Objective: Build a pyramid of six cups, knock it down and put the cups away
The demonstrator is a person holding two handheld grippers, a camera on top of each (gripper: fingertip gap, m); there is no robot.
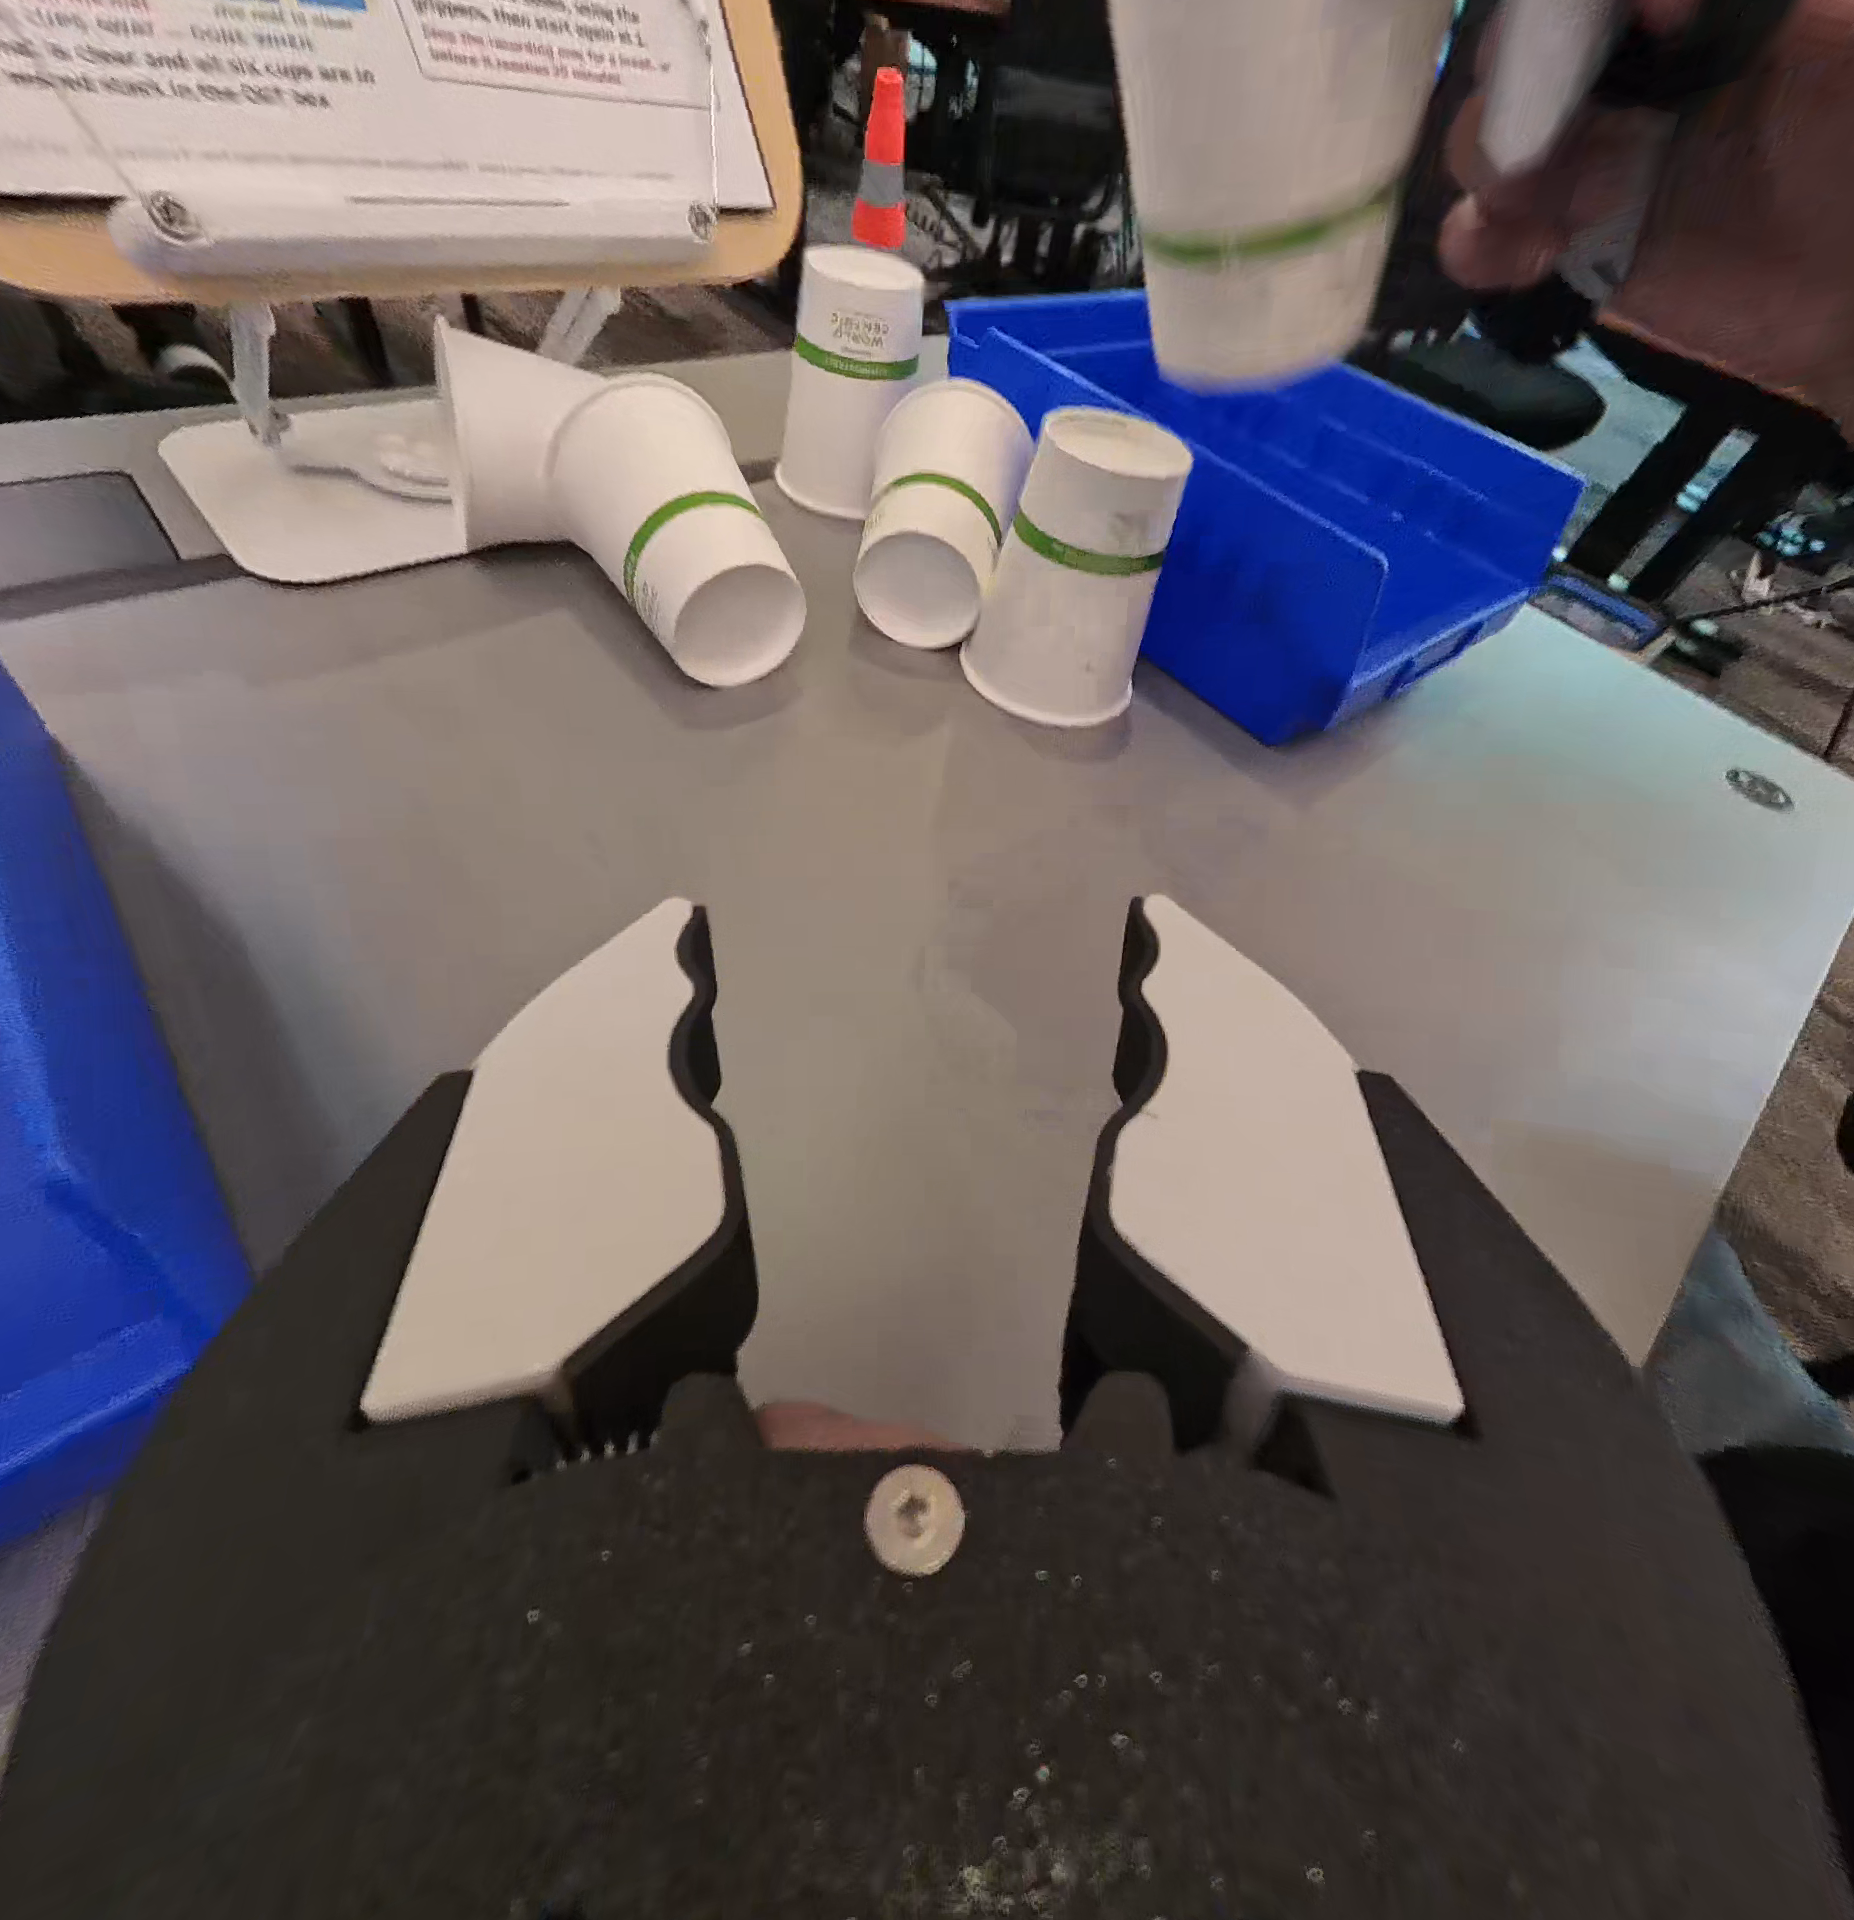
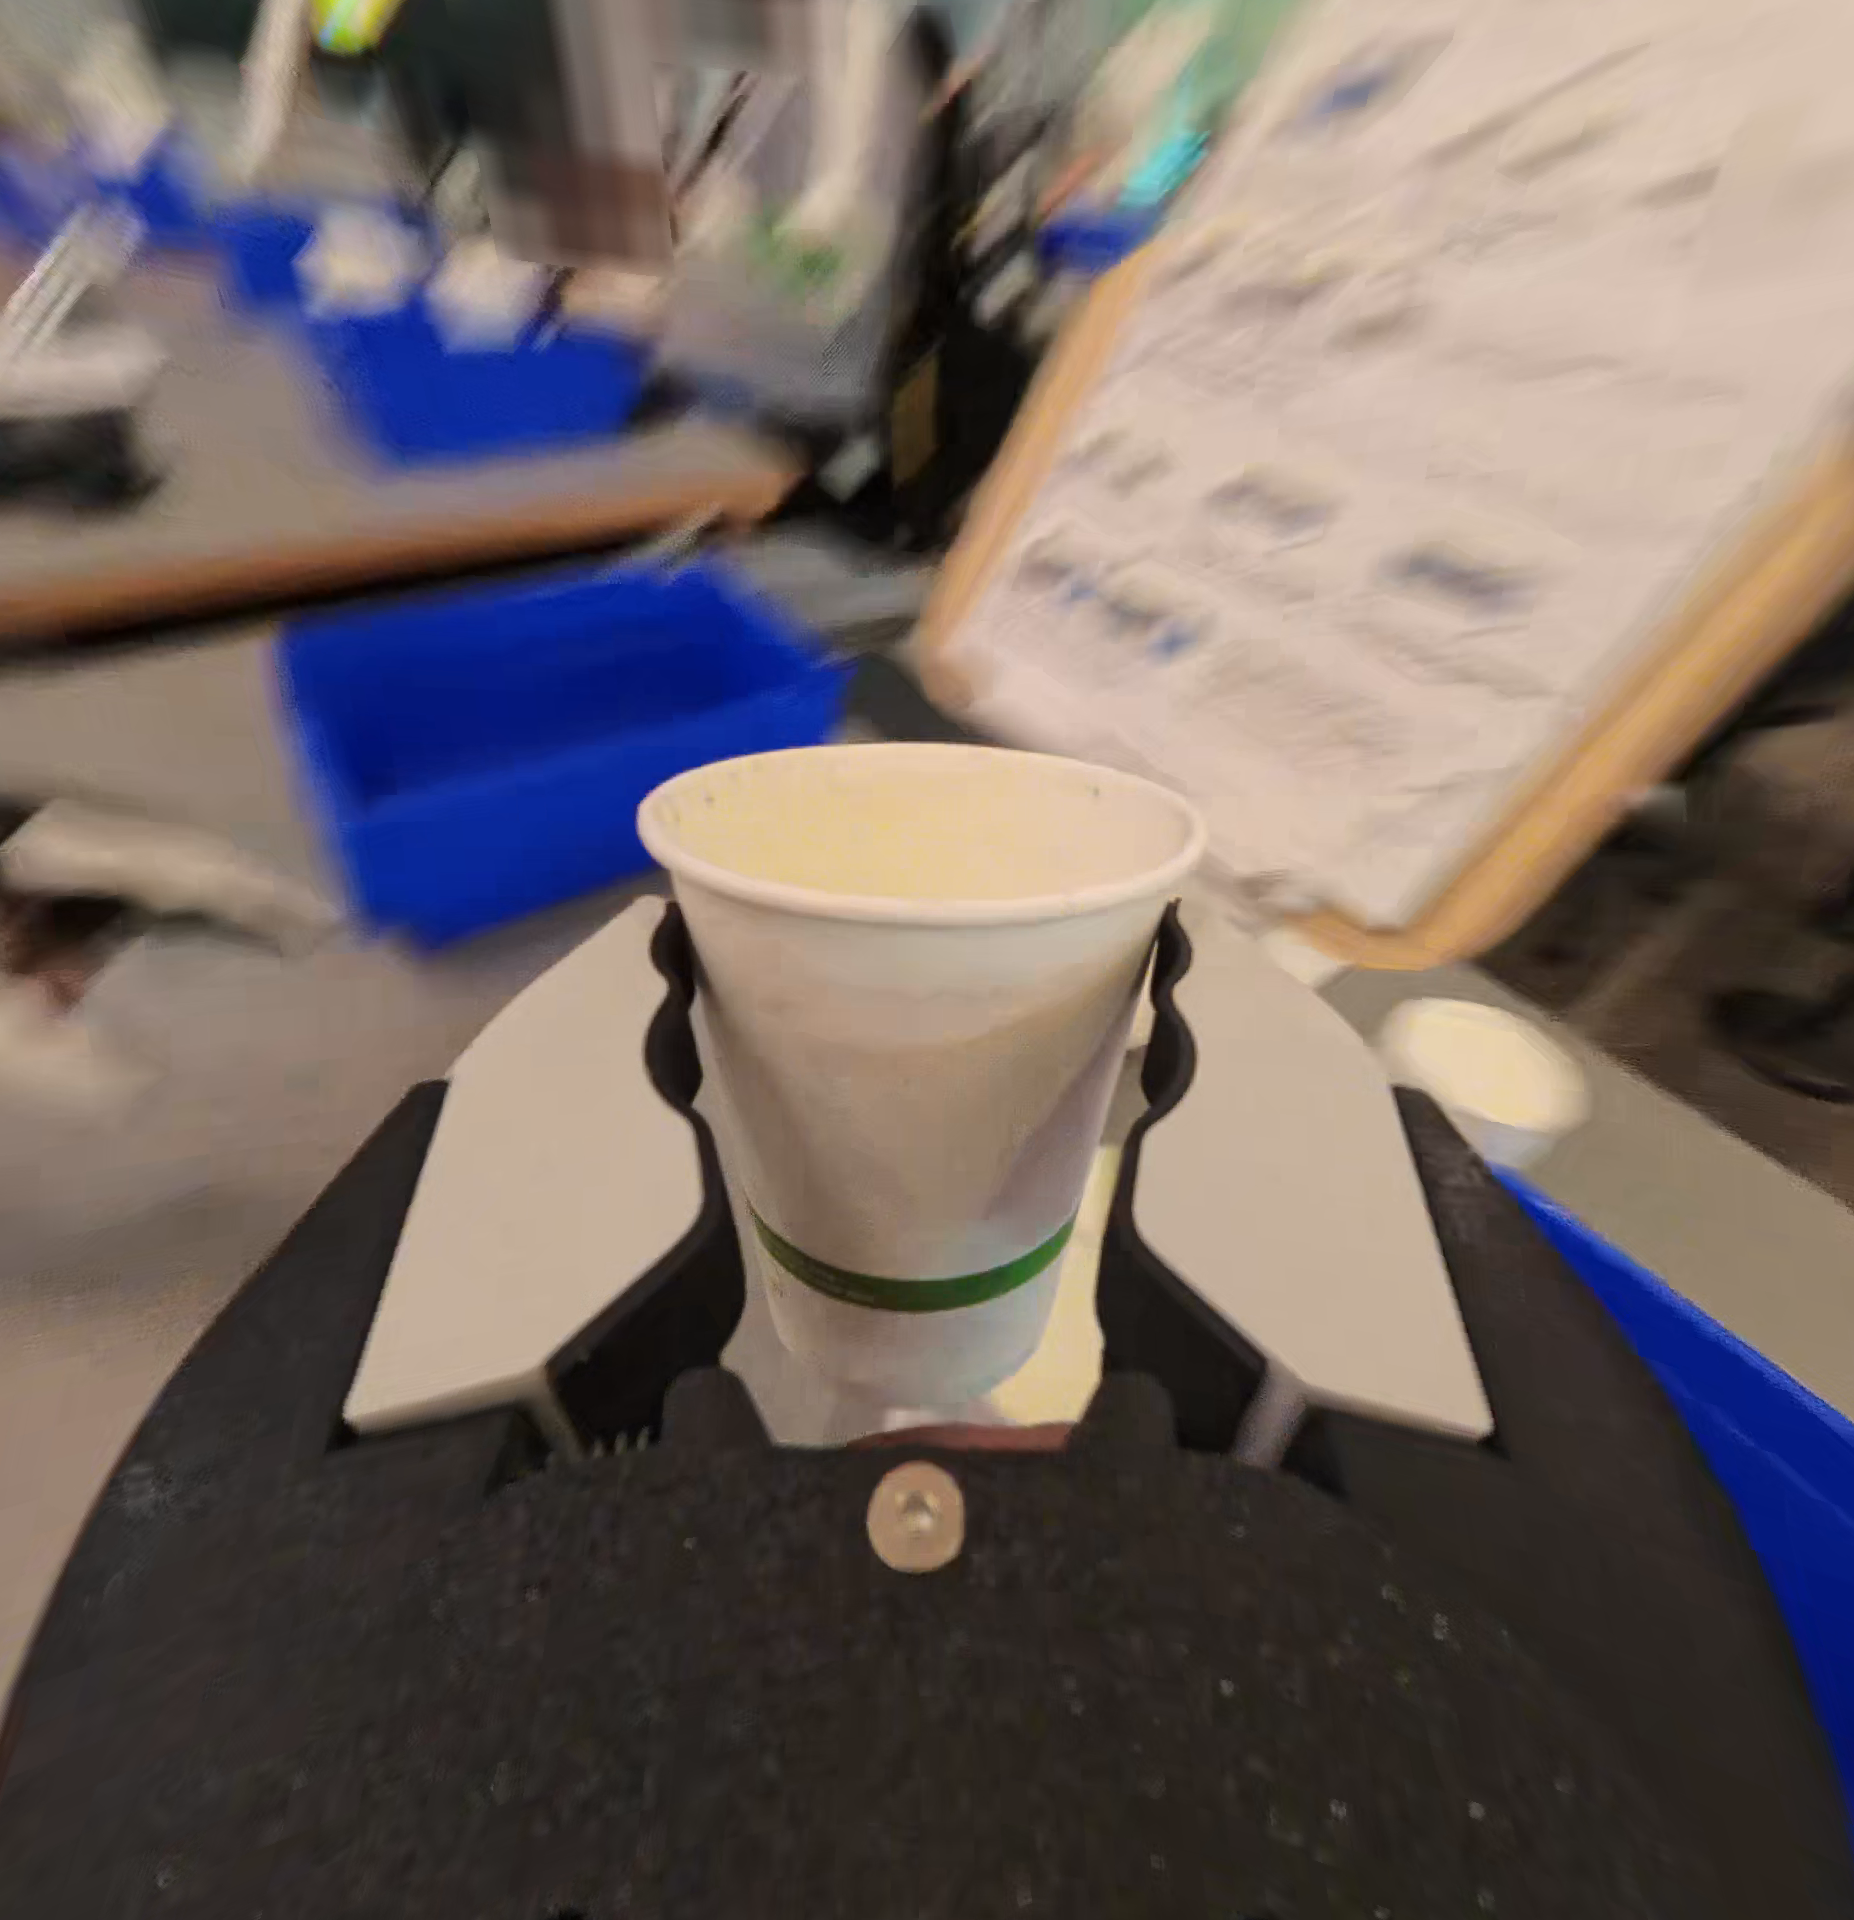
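My left gripper (image 1: pixel 915 914) is open and empty above the grey table (image 1: pixel 487 831). Ahead lie white paper cups with green bands: two nested on their side (image 1: pixel 642 499), one on its side (image 1: pixel 928 520), one upside down and leaning (image 1: pixel 1084 566), one upside down behind (image 1: pixel 852 374). My right gripper (image 2: pixel 918 920) is shut on a white cup (image 2: pixel 912 1049), mouth pointing away. That cup also shows blurred in the left wrist view (image 1: pixel 1266 187), held in the air over the blue bin (image 1: pixel 1318 540).
A blue bin (image 1: pixel 61 1091) sits at my left. A clipboard on a white stand (image 1: pixel 383 135) is behind the cups. An orange cone (image 1: pixel 881 156) stands farther back. Another cup (image 2: pixel 1484 1070) and a blue bin (image 2: pixel 549 727) show blurred in the right wrist view.
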